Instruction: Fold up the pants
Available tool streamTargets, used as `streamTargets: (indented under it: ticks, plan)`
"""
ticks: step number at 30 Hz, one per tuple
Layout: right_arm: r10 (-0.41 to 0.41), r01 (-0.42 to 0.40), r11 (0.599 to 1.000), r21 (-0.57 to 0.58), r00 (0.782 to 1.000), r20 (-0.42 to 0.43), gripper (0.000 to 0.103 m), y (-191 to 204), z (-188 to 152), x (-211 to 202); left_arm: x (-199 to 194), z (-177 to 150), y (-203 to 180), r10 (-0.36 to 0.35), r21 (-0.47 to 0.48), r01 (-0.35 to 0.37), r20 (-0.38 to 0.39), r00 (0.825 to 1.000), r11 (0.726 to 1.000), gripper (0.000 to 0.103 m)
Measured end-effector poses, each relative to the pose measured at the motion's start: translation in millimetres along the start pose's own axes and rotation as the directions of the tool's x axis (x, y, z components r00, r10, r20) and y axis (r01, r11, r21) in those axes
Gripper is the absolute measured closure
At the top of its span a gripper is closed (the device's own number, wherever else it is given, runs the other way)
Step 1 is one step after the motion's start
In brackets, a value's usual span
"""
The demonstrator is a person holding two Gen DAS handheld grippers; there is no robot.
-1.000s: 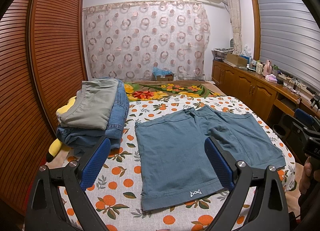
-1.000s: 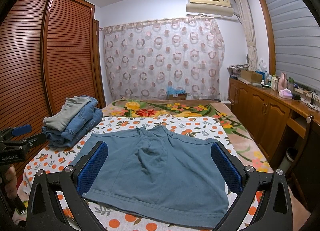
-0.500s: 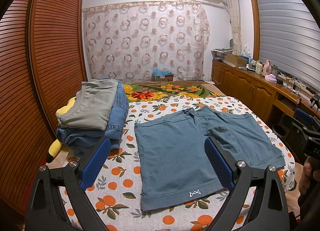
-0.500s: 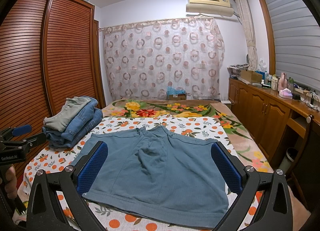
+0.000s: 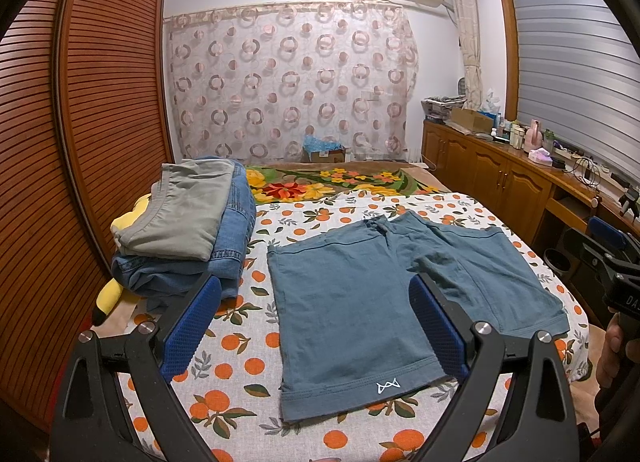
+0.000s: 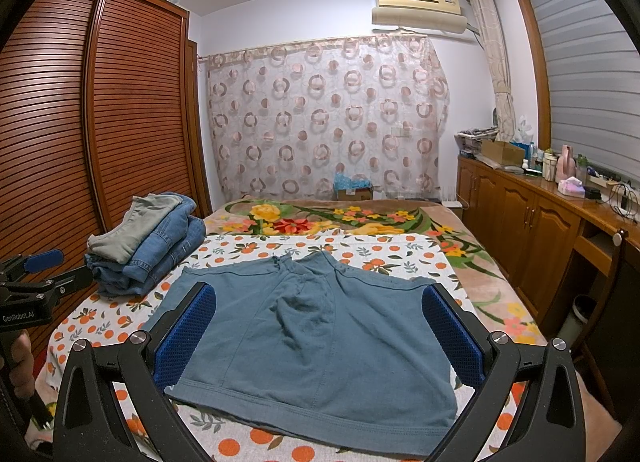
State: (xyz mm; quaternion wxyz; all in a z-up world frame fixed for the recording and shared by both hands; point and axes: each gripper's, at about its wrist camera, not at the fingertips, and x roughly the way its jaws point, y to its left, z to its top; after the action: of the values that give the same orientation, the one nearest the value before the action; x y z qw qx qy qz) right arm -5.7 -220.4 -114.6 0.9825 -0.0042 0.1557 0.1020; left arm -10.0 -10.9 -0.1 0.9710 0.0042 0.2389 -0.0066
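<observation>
Soft teal knit shorts [image 5: 360, 302] spread flat on orange-print bedsheet [image 5: 248, 358]. Left gripper [image 5: 316, 326], right gripper [image 6: 320, 330]: jaws spread, empty, seemingly above hem. Folded denim stack [image 5: 224, 246] beside.

Right gripper [image 6: 320, 336] spread wide above flat teal shorts [image 6: 316, 338] – untouched

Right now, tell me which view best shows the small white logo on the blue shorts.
The left wrist view: the white logo sits clear on the near leg hem of the blue shorts. The right wrist view shows the shorts but no logo.
</observation>
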Motion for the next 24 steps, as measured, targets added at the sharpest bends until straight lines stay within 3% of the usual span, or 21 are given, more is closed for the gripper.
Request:
streamTargets:
  ticks: [17, 24]
  plan:
    - [0.004, -0.004, 1.0, 0.002, 1.0, -0.016, 0.0, 0, -1, 2, -8, -1, -18, -0.005, 0.0, 0.005, -0.025, 1.0, 1.0, 0.007]
    - [0.007, -0.007, 1.0, 0.003, 0.999, -0.043, 0.0, -2, -3, 7, 15, -13, -4, -0.019, -0.012, 0.018, -0.069, 0.997, 1.0, 0.007]
